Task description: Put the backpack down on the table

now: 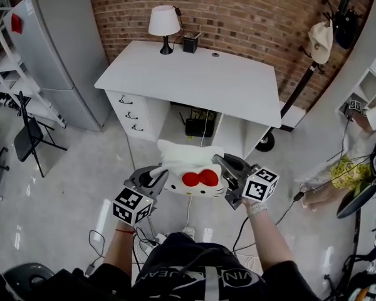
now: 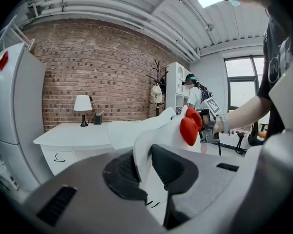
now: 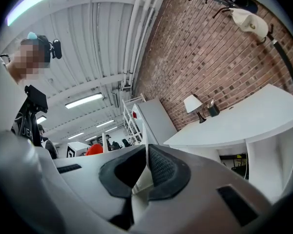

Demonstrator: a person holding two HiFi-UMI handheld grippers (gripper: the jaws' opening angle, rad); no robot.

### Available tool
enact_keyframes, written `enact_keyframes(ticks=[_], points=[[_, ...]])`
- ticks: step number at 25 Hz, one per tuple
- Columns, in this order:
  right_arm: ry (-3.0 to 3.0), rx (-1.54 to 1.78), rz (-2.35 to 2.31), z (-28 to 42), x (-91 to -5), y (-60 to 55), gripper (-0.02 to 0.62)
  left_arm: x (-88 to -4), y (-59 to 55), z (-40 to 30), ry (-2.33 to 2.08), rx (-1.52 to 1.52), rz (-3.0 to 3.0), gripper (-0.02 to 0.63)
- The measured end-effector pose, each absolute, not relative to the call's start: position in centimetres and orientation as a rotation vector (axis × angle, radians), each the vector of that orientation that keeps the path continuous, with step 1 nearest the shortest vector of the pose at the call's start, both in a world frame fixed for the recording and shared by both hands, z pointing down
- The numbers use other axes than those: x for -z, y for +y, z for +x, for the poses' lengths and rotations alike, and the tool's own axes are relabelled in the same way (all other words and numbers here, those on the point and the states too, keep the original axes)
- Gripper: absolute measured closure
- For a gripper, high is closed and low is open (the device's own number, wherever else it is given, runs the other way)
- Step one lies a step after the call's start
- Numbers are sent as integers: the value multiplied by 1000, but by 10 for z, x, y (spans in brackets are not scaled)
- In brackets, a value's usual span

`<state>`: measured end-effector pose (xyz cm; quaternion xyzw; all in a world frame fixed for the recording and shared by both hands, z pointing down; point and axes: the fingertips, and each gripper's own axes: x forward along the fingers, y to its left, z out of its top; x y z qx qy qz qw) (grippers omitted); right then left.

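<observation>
Held the backpack [image 1: 178,160] up in the air on the near side of the desk [image 1: 238,83], over the floor [image 1: 69,187] and well apart from the white top. Gripped it from both sides. Clamped the left hand-held gripper [image 2: 144,165] on a fold of white fabric at the left edge, jaws closed tight on it in the left gripper view. Clamped the right hand-held gripper [image 3: 145,164] on a thin white edge at the right, again with fabric pinched between the pads. Showed the red bow [image 1: 199,179] up toward the head view, with the white body stretched between the two grips and hanging clear of everything below. Found the desk nearly bare: only a lamp [image 1: 164,22] and a small dark box [image 1: 190,44] at the far edge, so plenty of room nearer in for a landing. Judged the task as begun but far from finished: grasp and lift done, nothing set down. Had not yet brought any part of the backpack over the top, let alone onto it. Left to do, by the look of it: carry it farther forward over the desk, lower it until the base rested on the surface, then open both pairs of jaws and draw back.
</observation>
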<state>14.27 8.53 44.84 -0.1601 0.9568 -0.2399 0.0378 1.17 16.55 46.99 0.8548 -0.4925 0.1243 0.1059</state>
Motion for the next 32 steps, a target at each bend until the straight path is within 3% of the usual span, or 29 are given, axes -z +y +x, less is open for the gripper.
enact_keyframes(ticks=[32], points=[[2940, 768, -501, 49, -458, -131, 584, -473, -47, -79, -1502, -412, 2473, 560]])
